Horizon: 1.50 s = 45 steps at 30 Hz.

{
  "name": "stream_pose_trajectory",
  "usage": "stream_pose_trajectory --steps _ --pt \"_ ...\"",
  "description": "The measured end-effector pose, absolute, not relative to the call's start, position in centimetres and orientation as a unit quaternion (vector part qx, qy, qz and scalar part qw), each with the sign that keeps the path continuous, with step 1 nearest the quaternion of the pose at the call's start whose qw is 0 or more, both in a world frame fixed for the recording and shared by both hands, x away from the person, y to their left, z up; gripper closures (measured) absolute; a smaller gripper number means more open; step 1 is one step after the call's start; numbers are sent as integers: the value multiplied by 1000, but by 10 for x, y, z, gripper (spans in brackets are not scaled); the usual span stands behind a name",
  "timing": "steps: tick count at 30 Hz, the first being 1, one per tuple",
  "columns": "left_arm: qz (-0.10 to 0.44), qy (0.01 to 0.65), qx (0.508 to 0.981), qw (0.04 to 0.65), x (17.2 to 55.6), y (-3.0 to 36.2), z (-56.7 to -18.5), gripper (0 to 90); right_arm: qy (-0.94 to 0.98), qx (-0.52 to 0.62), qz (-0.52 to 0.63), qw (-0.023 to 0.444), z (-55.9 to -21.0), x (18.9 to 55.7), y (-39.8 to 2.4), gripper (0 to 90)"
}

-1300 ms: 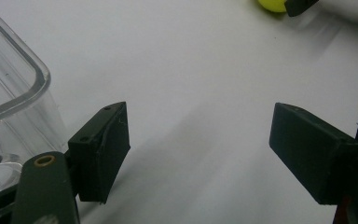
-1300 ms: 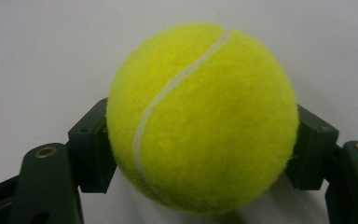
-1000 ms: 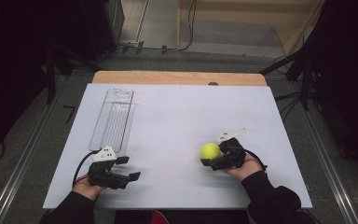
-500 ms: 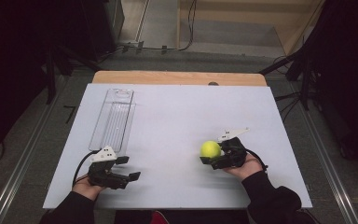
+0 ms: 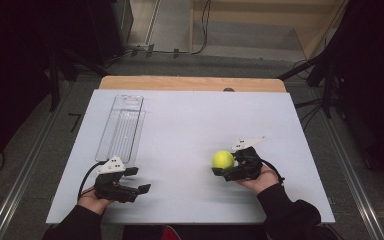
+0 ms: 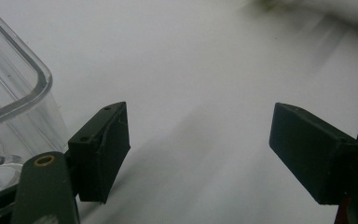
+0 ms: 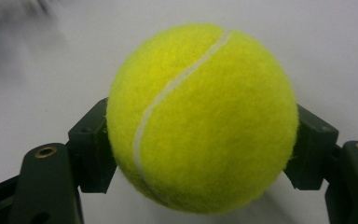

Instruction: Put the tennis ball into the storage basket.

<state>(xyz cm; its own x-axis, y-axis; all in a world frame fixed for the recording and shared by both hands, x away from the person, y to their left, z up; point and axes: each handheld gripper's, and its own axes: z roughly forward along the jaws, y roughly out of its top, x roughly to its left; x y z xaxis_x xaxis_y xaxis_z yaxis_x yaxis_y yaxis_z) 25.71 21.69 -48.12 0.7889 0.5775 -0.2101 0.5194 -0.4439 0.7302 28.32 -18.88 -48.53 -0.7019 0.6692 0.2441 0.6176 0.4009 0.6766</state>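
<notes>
A yellow tennis ball [image 5: 222, 159] [image 7: 200, 116] sits between the jaws of my right gripper [image 5: 226, 166], which is shut on it at the near right of the white table [image 5: 190, 125]. Both black pads press the ball's sides in the right gripper view. My left gripper [image 5: 136, 181] [image 6: 198, 149] rests at the near left, open, with nothing between its fingers. A clear plastic tray [image 5: 122, 127] [image 6: 9, 107] lies lengthwise just beyond and to the left of the left gripper.
The white sheet covers a wooden tabletop whose far edge [image 5: 190, 83] shows. Dark stands and cables [image 5: 330, 85] flank the table on the floor. Bare white surface lies between the two grippers.
The right hand and ball have shifted slightly; the left gripper has stayed put. Both grips look the same.
</notes>
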Motion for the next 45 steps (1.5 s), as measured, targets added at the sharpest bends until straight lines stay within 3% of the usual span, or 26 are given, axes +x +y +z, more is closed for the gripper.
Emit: stream_pose_trajectory --steps 45 --pt "34 320 850 416 257 215 -482 208 830 373 414 19 -478 293 -142 235"
